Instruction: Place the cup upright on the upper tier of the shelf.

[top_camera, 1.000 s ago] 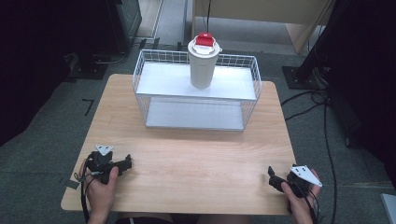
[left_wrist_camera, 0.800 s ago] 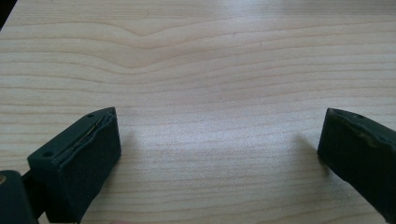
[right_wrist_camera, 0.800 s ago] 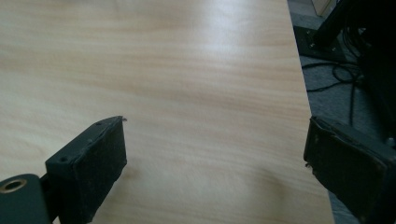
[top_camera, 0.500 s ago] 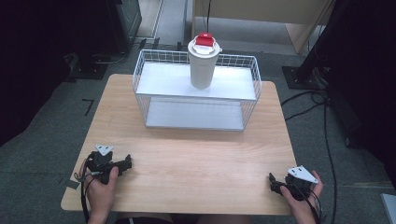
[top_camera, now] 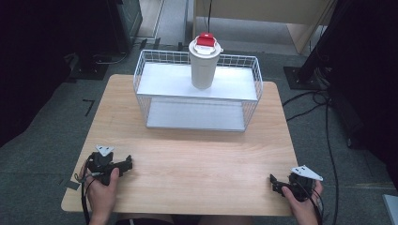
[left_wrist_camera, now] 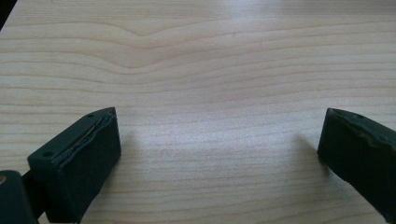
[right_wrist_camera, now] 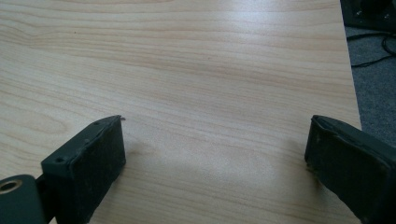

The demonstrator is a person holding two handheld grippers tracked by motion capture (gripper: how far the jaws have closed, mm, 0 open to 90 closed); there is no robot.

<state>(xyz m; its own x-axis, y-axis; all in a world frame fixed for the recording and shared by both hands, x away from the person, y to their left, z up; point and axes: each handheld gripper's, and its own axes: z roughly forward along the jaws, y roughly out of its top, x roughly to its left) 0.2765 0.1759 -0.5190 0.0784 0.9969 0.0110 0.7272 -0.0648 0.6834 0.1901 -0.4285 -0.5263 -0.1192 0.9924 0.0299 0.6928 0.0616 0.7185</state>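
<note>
**Right gripper sliding back toward the table's near edge, cup untouched**

Both grippers are resting low over the wooden table [top_camera: 197, 164], well apart from the white cup [top_camera: 204, 65] with its red-topped lid, which is standing upright on the upper shelf of the wire basket rack [top_camera: 141, 75] at the far side.

Compared with 1 second ago, the right gripper [top_camera: 277, 184] is sitting closer to the person's edge and a little further right; the left gripper [top_camera: 123, 165] is staying where it was. Each gripper view is showing 2 black jaws spread wide with bare wood grain between them, holding nothing.

Judging from this, the right hand is pulling back rather than reaching, so no approach to the cup is under way. Either gripper is going to need a long forward reach, up to shelf height.
</note>
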